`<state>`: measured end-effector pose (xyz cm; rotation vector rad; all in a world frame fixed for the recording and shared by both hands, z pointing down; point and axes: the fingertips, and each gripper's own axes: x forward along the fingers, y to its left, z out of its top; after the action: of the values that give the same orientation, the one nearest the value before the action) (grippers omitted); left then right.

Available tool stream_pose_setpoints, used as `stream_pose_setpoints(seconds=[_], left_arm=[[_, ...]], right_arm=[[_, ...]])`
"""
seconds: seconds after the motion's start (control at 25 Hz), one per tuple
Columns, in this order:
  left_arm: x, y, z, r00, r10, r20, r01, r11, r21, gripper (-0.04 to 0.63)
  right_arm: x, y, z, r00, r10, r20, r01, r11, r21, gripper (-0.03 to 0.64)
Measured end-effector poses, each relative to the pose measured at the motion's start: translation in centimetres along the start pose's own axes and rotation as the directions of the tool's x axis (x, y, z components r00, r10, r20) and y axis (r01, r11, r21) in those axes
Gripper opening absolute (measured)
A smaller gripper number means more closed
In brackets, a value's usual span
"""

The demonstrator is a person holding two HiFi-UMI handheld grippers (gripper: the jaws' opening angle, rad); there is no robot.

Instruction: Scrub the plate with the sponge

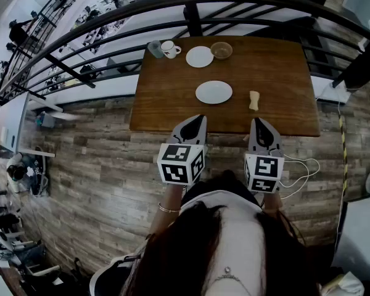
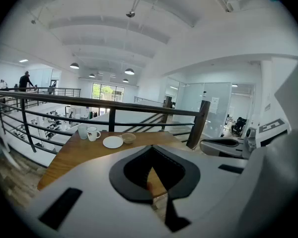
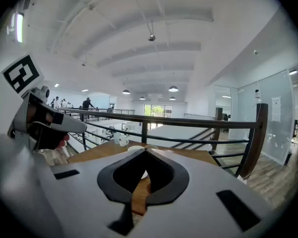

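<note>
A white plate (image 1: 213, 92) lies in the middle of the wooden table (image 1: 277, 73). A beige sponge (image 1: 253, 100) rests to its right, apart from it. Both grippers hover at the near table edge, short of the plate and the sponge. My left gripper (image 1: 198, 119) (image 2: 152, 152) is shut with nothing in it. My right gripper (image 1: 260, 122) (image 3: 145, 152) is likewise shut and holds nothing. In the right gripper view a sliver of white plate (image 3: 143, 174) shows through the gap behind the jaws. The sponge does not appear in either gripper view.
At the table's far edge stand a grey cup (image 1: 155, 49), a white mug (image 1: 169, 49), a second white plate (image 1: 200, 56) and a small bowl (image 1: 221, 50). A black railing (image 1: 191, 17) runs just behind the table. Wood-plank floor lies below.
</note>
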<state>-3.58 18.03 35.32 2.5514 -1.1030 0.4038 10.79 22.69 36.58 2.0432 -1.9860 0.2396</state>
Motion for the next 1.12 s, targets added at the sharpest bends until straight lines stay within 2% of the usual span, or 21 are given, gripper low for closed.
stream_pose_setpoints(seconds=[0.4,0.68,1.12], left_arm=[[2.6,0.0,0.0,0.999,0.037,-0.013,-0.037,0.999,-0.012,0.008],[3.3,0.5,-0.3,0.998,0.054,-0.034,-0.055,0.998,-0.028,0.008],[7.1,0.9,-0.3,0.998,0.014,-0.066,-0.015,1.000,-0.018,0.008]], right_arm=[[2.4,-1.8,-0.5,0.999,0.046,-0.005,-0.046,0.999,0.029,0.035],[4.0,-2.7,-1.9,0.995,0.074,-0.067,-0.069,0.995,0.075,0.035],[6.9,-5.1,-4.4,0.987,0.057,-0.148,-0.039,0.992,0.122,0.038]])
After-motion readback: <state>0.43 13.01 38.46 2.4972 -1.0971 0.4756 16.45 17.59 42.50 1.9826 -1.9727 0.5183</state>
